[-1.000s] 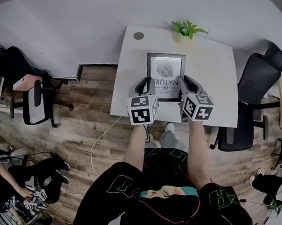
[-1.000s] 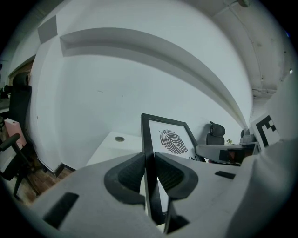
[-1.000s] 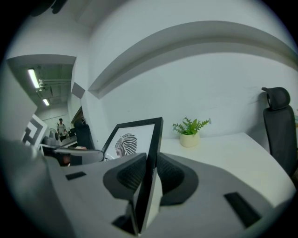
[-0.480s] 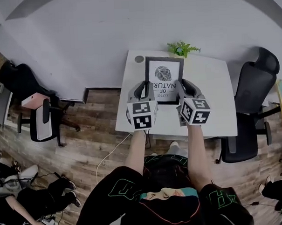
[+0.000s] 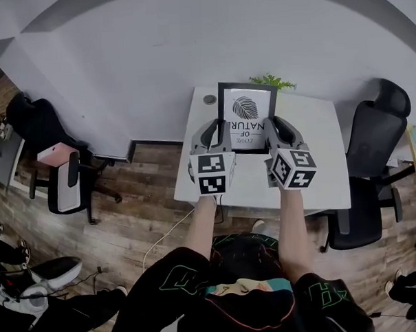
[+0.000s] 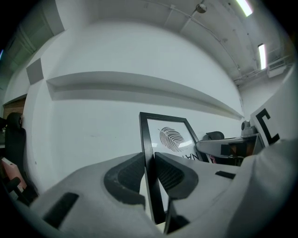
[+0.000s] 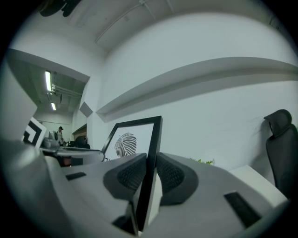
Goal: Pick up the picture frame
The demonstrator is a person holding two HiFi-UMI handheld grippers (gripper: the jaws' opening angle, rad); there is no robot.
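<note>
Far-left chairs: a black office chair (image 5: 34,121) and a chair with a pale grey back (image 5: 68,183) stand on the wood-plank floor (image 5: 127,200) at the left edge of the head view, well apart from the table.
Cable: a thin white cable (image 5: 163,236) curls over the floor, lower left of the table.
Table: a white rectangular table (image 5: 318,171) sits centre right, its far edge against the white wall (image 5: 121,62).
Grommet: a round grey grommet (image 5: 209,99) lies in the table's far left corner, just left of the frame.
Left gripper: the grey two-jaw left gripper (image 5: 217,130) has its ribbed pads (image 6: 128,175) pressed on the frame's left edge, the jaws parted only by that edge.
Frame: the black-edged rectangular picture frame with a leaf print (image 5: 247,117) stands upright in the upper centre, over the table's far half.
Right gripper: the matching grey right gripper (image 5: 274,128) clamps the frame's right edge between its pads (image 7: 172,174) in the same way.
Plant: a small green potted plant (image 5: 272,81) shows behind the frame's upper right corner, partly hidden by it.
Right chair: a second black office chair (image 5: 375,134) stands close against the table's right side.
</note>
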